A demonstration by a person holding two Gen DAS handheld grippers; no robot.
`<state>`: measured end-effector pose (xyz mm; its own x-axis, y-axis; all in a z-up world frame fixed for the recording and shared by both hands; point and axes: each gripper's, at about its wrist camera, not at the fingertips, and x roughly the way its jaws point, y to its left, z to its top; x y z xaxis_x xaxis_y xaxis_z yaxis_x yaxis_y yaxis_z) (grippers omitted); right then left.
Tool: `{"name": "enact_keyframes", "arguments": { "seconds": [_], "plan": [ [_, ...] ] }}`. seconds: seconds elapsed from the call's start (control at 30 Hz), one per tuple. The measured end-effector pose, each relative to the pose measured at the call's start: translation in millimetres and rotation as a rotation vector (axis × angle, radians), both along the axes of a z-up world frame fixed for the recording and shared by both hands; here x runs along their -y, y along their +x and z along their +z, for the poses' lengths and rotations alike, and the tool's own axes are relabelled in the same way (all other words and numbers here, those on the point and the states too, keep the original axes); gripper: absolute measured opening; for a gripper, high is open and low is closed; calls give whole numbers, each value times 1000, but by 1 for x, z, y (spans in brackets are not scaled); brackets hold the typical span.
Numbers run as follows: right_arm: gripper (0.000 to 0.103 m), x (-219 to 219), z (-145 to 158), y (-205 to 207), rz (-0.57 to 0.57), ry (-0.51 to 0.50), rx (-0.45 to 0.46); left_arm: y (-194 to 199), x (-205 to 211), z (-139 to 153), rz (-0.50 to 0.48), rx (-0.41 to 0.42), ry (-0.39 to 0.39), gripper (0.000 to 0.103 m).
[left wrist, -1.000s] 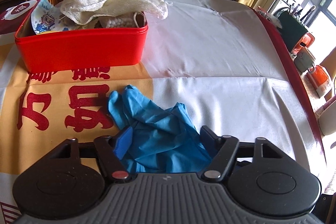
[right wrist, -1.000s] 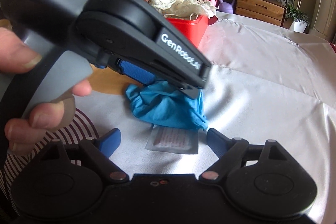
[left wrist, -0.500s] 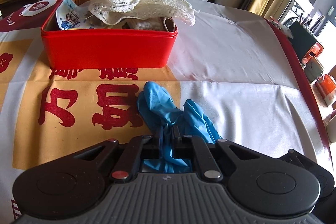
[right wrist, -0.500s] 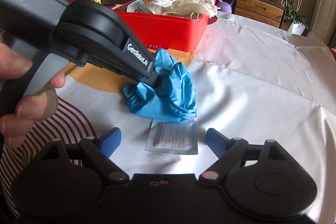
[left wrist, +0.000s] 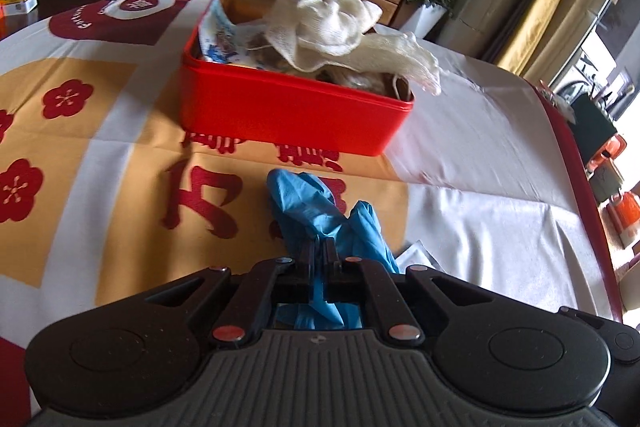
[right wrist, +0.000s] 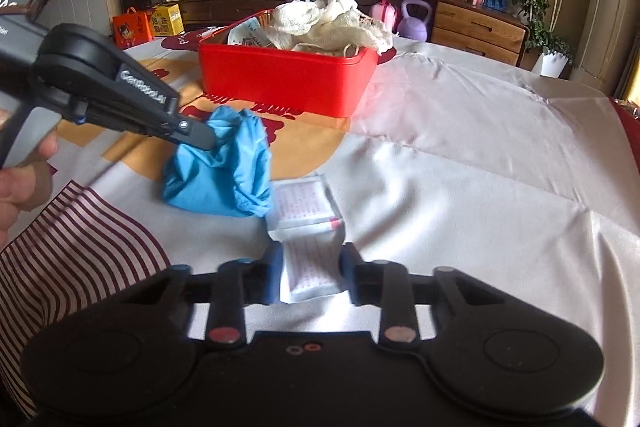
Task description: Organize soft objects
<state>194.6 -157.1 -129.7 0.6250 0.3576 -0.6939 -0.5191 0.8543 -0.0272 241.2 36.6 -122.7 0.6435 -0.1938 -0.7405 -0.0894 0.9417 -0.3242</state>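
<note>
Bin dead ahead of both loads, left tool nearer.
Left tool [left wrist: 319,254] clamped on blue glove [left wrist: 316,211]; right tool [right wrist: 310,267], jaws just narrowing, pinches white sachet [right wrist: 310,223]; red bin [left wrist: 288,107] just beyond glove on desk [left wrist: 480,155].

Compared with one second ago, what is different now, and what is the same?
The left gripper closed on the blue glove and lifted it toward the red box. The right gripper has just been closing around the white packet, which buckled upward. The red box and the cream cloth in it kept their places.
</note>
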Motion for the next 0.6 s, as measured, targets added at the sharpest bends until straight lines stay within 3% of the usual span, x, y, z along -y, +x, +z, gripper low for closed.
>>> {"name": "enact_keyframes", "arguments": {
  "seconds": [0.1, 0.2, 0.5, 0.57, 0.6],
  "plan": [
    [26, 2, 1, -2, -3, 5, -9, -7, -5, 4, 5, 10, -2, 3],
    [5, 6, 5, -3, -23, 23, -11, -15, -9, 8, 10, 20, -8, 3],
    [6, 8, 17, 0, -37, 71, -43, -32, -20, 22, 11, 55, -21, 3],
    [12, 3, 18, 4, -30, 77, -48, -35, -23, 22, 14, 56, -20, 3],
    [19, -1, 17, 7, -29, 77, -57, -36, -24, 21, 15, 55, -21, 3]
  ]
}}
